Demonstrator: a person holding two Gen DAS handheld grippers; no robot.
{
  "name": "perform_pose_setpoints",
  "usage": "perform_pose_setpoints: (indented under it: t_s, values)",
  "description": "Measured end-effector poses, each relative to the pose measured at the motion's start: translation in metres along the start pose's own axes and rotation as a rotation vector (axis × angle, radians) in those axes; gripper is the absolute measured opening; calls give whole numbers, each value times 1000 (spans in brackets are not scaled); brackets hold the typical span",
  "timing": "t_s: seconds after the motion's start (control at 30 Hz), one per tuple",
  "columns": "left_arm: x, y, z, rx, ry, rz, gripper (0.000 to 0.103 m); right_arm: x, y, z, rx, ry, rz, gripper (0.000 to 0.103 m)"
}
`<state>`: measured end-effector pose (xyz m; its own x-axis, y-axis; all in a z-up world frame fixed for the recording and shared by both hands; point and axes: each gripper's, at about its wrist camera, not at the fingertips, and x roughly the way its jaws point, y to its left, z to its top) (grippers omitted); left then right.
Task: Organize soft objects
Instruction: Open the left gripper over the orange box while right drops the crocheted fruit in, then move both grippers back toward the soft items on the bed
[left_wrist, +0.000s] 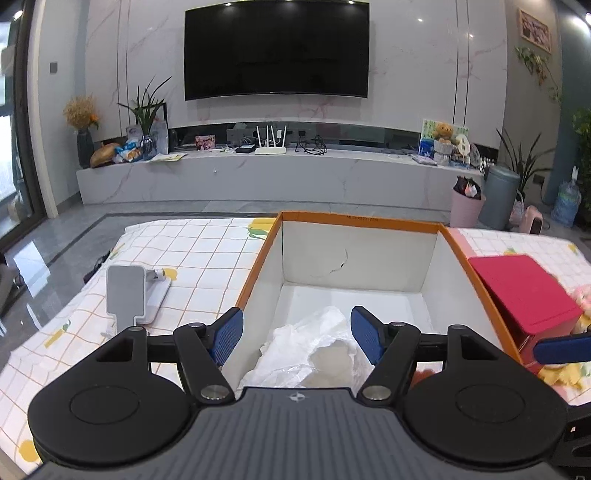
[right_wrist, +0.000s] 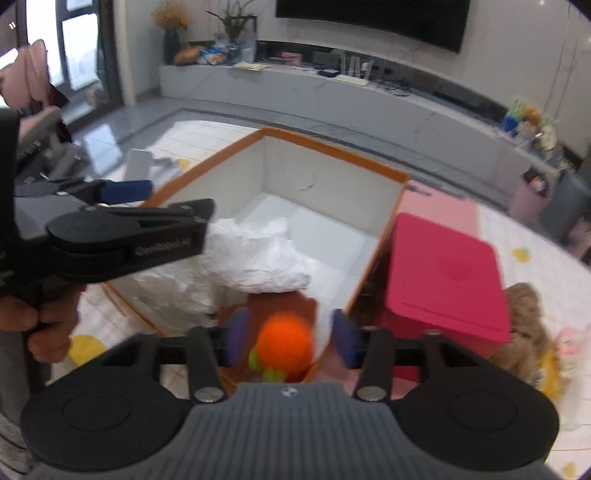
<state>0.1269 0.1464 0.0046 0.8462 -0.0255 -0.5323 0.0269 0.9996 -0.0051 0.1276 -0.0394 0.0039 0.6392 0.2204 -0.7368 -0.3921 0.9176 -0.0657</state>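
Observation:
An orange-rimmed cardboard box (left_wrist: 266, 251) with white inner walls stands on the checked tablecloth; it also shows in the right wrist view (right_wrist: 332, 151). Crumpled white plastic (left_wrist: 314, 343) lies in it, as the right wrist view (right_wrist: 258, 254) also shows. My left gripper (left_wrist: 297, 334) is open and empty above the plastic. My right gripper (right_wrist: 291, 341) is open over the box's near corner. An orange knitted soft toy (right_wrist: 284, 343) with green bits sits between its fingers, blurred, with gaps on both sides. A brown plush (right_wrist: 524, 317) and other soft toys lie right of a red box (right_wrist: 450, 273).
A grey phone stand (left_wrist: 125, 295) lies left of the box. The red box (left_wrist: 524, 291) stands against the box's right side. The table (left_wrist: 55, 350) edge drops to a glossy floor on the left. A TV wall and low cabinet stand behind.

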Motion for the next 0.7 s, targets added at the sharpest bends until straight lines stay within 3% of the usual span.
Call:
perform_pose_setpoints:
  t_s: [0.1,0.23,0.43,0.7]
  values:
    - [-1,5,1,-15,-7,-1,79,-7,4,1,-6,-3,-10,58]
    - [5,8,0,-26,56,19,79,-12,8,0,-11,2,-12,61]
    - [7,16,-1,-72,90,50,82,-12,14,0,-14,17,-4,62]
    - [5,12,-3,-30,93,65,82,-15,13,-1,-10,7,2,62]
